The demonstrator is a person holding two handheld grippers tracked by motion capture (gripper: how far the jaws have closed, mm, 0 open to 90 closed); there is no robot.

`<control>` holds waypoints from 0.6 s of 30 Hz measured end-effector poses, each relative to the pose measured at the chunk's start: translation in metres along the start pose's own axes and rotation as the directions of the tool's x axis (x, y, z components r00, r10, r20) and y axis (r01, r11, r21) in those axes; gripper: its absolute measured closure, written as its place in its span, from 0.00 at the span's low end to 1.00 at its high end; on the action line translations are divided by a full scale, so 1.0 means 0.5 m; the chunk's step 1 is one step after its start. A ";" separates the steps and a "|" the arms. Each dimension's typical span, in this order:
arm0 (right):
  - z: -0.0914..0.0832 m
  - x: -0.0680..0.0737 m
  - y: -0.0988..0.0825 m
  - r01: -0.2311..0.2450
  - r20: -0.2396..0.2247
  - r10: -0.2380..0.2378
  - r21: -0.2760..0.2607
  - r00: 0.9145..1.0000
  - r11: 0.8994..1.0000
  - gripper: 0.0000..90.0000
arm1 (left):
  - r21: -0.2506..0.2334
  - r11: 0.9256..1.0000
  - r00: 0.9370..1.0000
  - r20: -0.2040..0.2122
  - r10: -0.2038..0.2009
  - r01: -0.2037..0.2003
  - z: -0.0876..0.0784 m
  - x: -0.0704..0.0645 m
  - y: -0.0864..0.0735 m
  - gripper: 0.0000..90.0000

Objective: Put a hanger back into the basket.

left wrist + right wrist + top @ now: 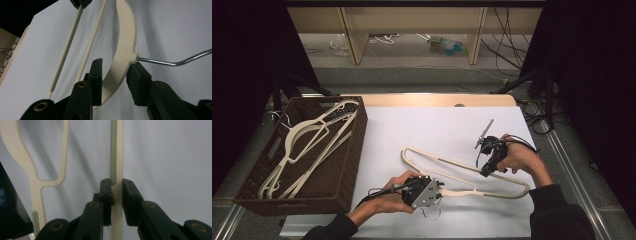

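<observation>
A cream hanger lies on the white table, right of the basket. The right gripper is clamped on its ribbed bar; the left gripper straddles the curved body by the wire hook, jaws apart. Close the left squarely before lifting, keeping both hands level.

Setting: lab-type recording station. Evidence: white-covered table flanked by black curtains; loose cables on floor beyond the right gripper; bare wooden frame legs behind.
</observation>
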State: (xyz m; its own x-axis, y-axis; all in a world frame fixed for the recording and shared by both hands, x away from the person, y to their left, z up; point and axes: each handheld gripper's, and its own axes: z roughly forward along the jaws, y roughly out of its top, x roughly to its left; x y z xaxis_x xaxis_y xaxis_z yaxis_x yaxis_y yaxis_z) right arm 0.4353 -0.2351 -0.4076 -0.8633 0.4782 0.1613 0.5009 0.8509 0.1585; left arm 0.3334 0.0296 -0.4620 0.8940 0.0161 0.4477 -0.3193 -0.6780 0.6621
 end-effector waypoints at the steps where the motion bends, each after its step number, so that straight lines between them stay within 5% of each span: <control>1: 0.001 -0.001 -0.001 0.003 -0.003 -0.003 -0.004 1.000 1.000 0.88 | -0.004 1.000 1.000 -0.001 0.000 0.000 -0.004 0.003 0.003 0.76; 5: 0.003 -0.002 -0.006 0.002 -0.010 -0.002 -0.019 1.000 1.000 0.88 | -0.023 1.000 1.000 0.001 -0.017 0.017 -0.021 0.015 0.019 0.80; 9: 0.001 -0.007 -0.014 -0.016 -0.016 0.015 -0.064 1.000 0.998 0.85 | -0.068 0.993 0.996 -0.017 -0.093 0.092 -0.037 0.034 0.031 0.83; 13: -0.027 -0.007 -0.024 -0.030 0.002 0.030 -0.136 1.000 0.990 0.76 | -0.031 0.996 0.996 -0.040 -0.086 0.084 -0.050 0.052 0.042 0.88; 16: -0.060 -0.001 -0.038 -0.065 0.030 0.074 -0.223 0.997 0.973 0.72 | -0.030 0.992 0.990 -0.059 -0.128 0.126 -0.051 0.064 0.044 0.90; 18: -0.081 0.001 -0.051 -0.093 0.058 0.115 -0.295 0.992 0.951 0.67 | -0.025 0.990 0.987 -0.077 -0.143 0.142 -0.054 0.073 0.047 0.90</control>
State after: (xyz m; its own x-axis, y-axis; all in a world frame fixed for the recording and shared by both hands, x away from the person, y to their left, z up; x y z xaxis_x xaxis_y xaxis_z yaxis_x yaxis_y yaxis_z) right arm 0.4246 -0.2656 -0.3721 -0.8022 0.5846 0.1214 0.5745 0.7004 0.4234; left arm 0.3501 0.0341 -0.4138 0.9035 0.1700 0.3933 -0.1970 -0.6503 0.7337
